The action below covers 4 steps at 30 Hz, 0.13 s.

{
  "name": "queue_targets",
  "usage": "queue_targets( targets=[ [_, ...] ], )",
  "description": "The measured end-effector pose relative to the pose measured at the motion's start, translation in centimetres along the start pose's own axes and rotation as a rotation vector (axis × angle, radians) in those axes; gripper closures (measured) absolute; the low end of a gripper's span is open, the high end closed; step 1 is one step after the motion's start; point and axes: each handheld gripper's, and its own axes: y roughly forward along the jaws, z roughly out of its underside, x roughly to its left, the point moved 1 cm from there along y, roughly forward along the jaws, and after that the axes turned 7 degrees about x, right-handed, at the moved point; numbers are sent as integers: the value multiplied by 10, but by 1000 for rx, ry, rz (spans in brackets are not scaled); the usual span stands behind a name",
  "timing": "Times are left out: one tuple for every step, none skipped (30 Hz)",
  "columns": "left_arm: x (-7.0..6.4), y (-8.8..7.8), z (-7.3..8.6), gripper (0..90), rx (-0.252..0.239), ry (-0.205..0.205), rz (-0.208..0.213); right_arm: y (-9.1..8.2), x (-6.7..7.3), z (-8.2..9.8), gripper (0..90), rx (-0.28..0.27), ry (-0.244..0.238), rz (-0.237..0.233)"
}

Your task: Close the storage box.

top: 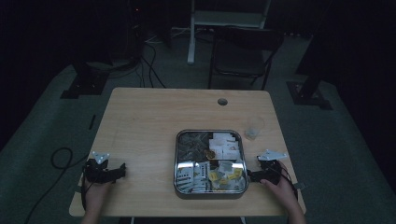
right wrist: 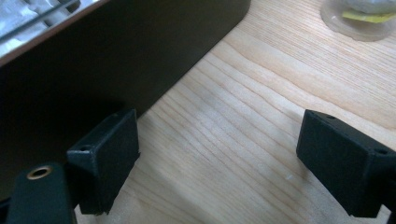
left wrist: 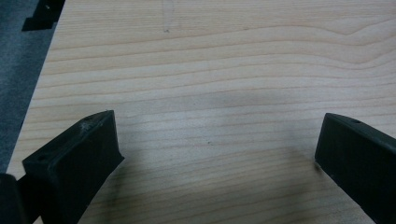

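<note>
A square metal tray (top: 176,161) with several compartments of small packets sits on the wooden table, right of centre. My left gripper (top: 122,170) rests near the front left edge, held by a hand; its jaws stand wide apart over bare wood (left wrist: 219,135), nothing between them. My right gripper (top: 250,176) lies just right of the tray, also hand-held. In the right gripper view it is open (right wrist: 219,154) with bare wood between its jaws, the left jaw close beside the tray's dark outer wall (right wrist: 121,56).
A clear plastic cup (top: 254,128) stands behind the right gripper, its base (right wrist: 357,18) holding something yellow. A cable hole (top: 222,101) is near the table's far edge. A chair (top: 243,51) and floor cables lie beyond the table. The room is dim.
</note>
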Motion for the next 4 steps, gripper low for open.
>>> queue_targets(
  targets=[
    [0,0,0,4,6,2,1,0,0,0,125,0,0,0],
    [0,1,0,4,11,6,0,0,0,0,125,0,0,0],
    [0,1,0,4,11,6,0,0,0,0,125,0,0,0],
    [-1,1,0,4,18,10,2,0,0,0,125,0,0,0]
  ],
)
